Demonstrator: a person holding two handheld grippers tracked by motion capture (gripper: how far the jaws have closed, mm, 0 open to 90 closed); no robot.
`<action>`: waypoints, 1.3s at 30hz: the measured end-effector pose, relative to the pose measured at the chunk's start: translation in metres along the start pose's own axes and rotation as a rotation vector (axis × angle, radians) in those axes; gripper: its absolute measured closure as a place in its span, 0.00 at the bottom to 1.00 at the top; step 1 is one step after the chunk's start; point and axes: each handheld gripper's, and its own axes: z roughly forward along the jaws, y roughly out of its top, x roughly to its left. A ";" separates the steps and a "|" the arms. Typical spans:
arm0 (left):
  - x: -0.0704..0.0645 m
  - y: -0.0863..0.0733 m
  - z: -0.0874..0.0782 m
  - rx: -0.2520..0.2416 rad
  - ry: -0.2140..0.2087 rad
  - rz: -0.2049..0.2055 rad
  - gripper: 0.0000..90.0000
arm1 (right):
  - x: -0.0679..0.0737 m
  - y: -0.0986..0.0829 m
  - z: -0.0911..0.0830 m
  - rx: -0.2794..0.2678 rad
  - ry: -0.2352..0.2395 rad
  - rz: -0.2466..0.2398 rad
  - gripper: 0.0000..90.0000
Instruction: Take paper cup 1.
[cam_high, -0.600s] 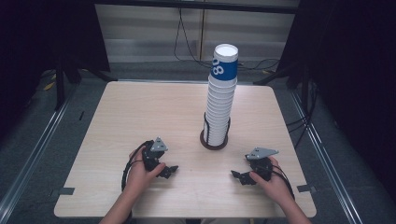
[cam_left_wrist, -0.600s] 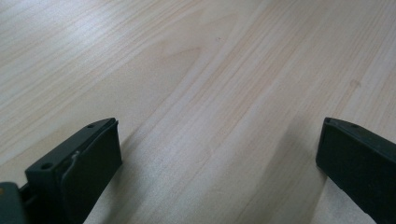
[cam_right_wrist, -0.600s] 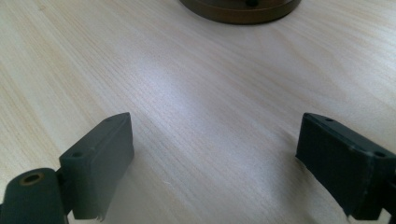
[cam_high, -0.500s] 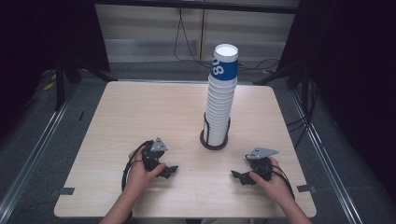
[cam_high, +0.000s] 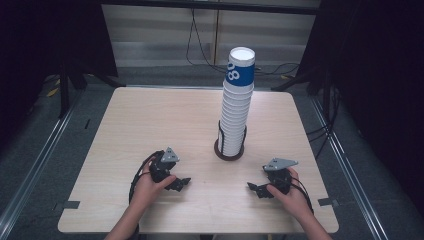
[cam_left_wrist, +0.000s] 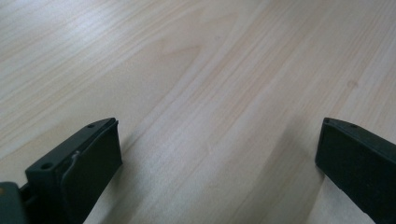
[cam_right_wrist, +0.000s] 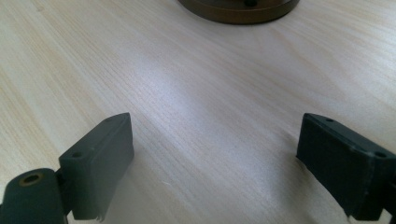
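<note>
A tall stack of white paper cups (cam_high: 236, 107), the top one with a blue band, stands upright in a dark round holder (cam_high: 229, 151) at the table's middle. My left gripper (cam_high: 181, 183) rests low on the wooden table (cam_high: 150, 115) near the front left, held by a hand, its jaws wide apart over bare wood (cam_left_wrist: 219, 112). My right gripper (cam_high: 254, 189) sits near the front right, also open, with nothing between its jaws. The holder's brown base edge (cam_right_wrist: 238, 11) shows at the top of the right gripper view.
The table's edges drop to a grey floor with metal rails (cam_high: 35, 170) on both sides. Cables (cam_high: 200, 45) hang behind the table's far edge. Black stand legs (cam_high: 70, 75) are at the far left.
</note>
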 end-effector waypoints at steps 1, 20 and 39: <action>0.000 0.000 0.000 0.000 0.000 0.000 0.00 | 0.000 0.000 0.000 0.000 0.000 0.000 0.11; 0.007 0.033 -0.034 0.011 -0.169 -0.077 0.18 | -0.012 0.024 -0.022 -0.023 0.105 0.062 0.17; 0.012 0.088 -0.054 0.059 -0.180 -0.056 0.19 | -0.017 0.081 -0.037 -0.043 0.158 0.018 0.16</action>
